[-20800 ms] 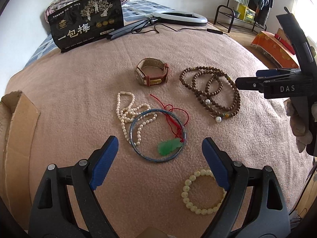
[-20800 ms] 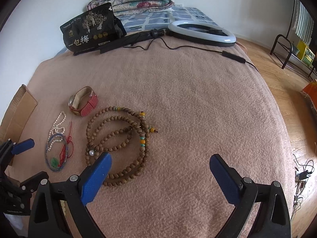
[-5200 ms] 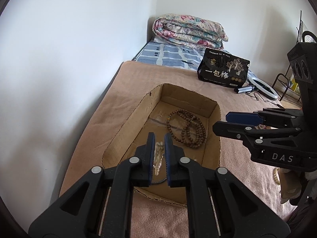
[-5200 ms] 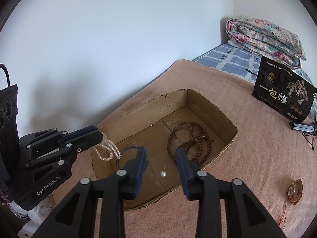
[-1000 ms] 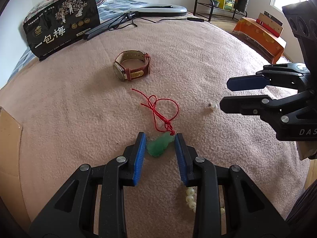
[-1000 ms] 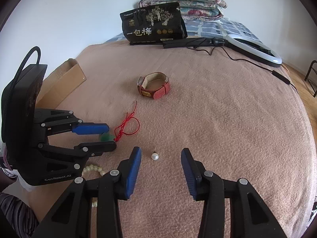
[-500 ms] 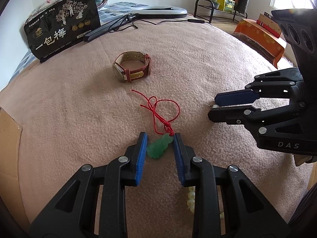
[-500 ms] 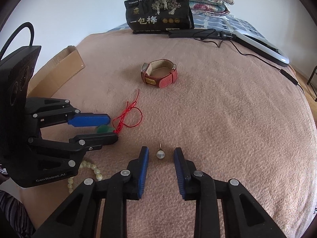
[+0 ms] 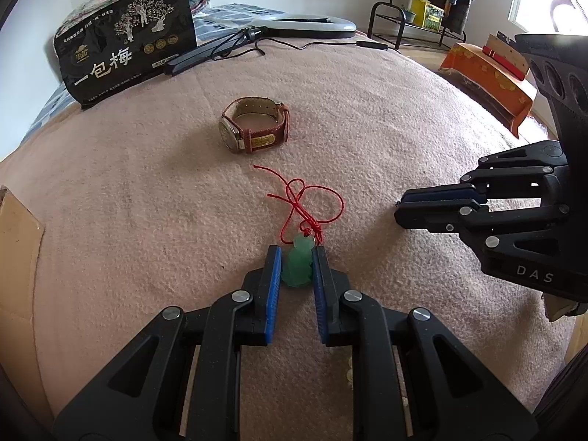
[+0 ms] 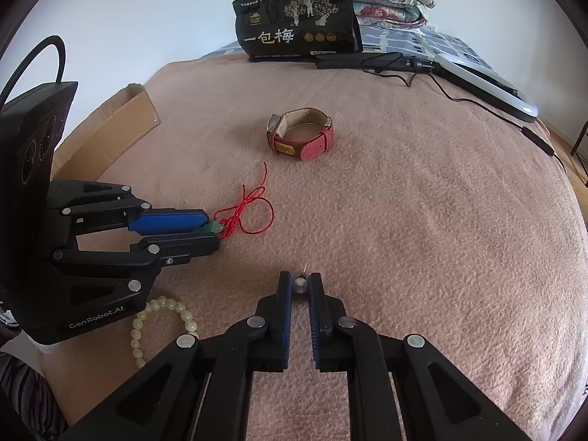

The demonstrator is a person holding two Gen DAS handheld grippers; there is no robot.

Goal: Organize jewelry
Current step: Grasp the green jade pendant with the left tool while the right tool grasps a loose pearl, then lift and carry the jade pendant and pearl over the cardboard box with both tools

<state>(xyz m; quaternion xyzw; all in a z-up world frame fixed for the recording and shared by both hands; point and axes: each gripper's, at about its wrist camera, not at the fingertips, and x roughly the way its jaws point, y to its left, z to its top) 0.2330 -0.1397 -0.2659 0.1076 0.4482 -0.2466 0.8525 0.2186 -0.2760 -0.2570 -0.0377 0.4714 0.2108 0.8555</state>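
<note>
Two grips: both grippers came down on small pieces at once, low on the pink blanket [image 9: 367, 117].
Left gripper [image 9: 297, 257]: its jaws were closing, blue pads pressed on either flank of the green jade pendant [image 9: 299, 266], which sat on the blanket.
Right gripper [image 10: 299, 283]: fingers pinched together on the tiny pearl bead [image 10: 300, 285], its little pin poking out toward twelve o'clock.
Bead bracelet [image 10: 161, 316]: pale beads lay at about nine o'clock of the right gripper, tucked beside the left gripper's body, untouched.
Red cord [image 9: 305, 202]: looped and knotted at twelve o'clock of the pendant, trailing loose across the blanket toward the watch.
Watch [image 9: 255, 130]: red leather strap, standing on its edge farther out at twelve o'clock, well apart from both grippers.
Cardboard box [image 10: 117, 121]: at roughly ten o'clock in the right view, presumably where the pieces are bound.
Far edge: black printed bag [image 10: 297, 25] and ring light [image 10: 485, 84] along the back.
Risk, pearl: round and small, it could squirt out of the pads if the pinch sat off-centre.
Risk, pendant: smooth jade could slip on the lift, and the trailing cord might snag the blanket's nap or drag against the watch.
</note>
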